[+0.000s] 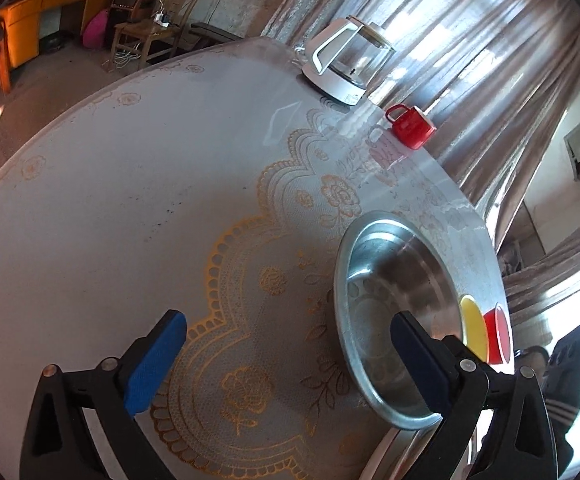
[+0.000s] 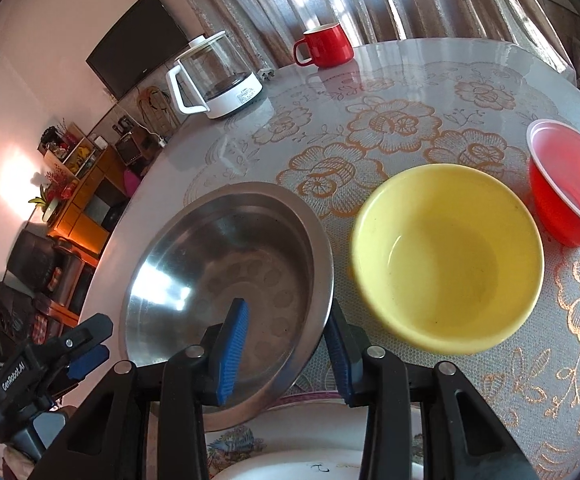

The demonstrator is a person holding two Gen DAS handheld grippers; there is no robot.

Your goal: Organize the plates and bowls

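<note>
My right gripper (image 2: pixel 286 344) straddles the near rim of the steel bowl (image 2: pixel 226 280), one pad inside, one outside; whether the pads already press I cannot tell. I judge the step is lifting this bowl, so I'd clamp squarely on the rim and raise it level. My left gripper (image 1: pixel 286 360) hangs wide and empty, the steel bowl just beside its right finger (image 1: pixel 417 360). Beyond my right gripper sits the yellow bowl (image 2: pixel 445 256), near the steel one, then the red bowl (image 2: pixel 565 192) farther right. A patterned plate (image 2: pixel 290 452) lies beneath my right fingers.
</note>
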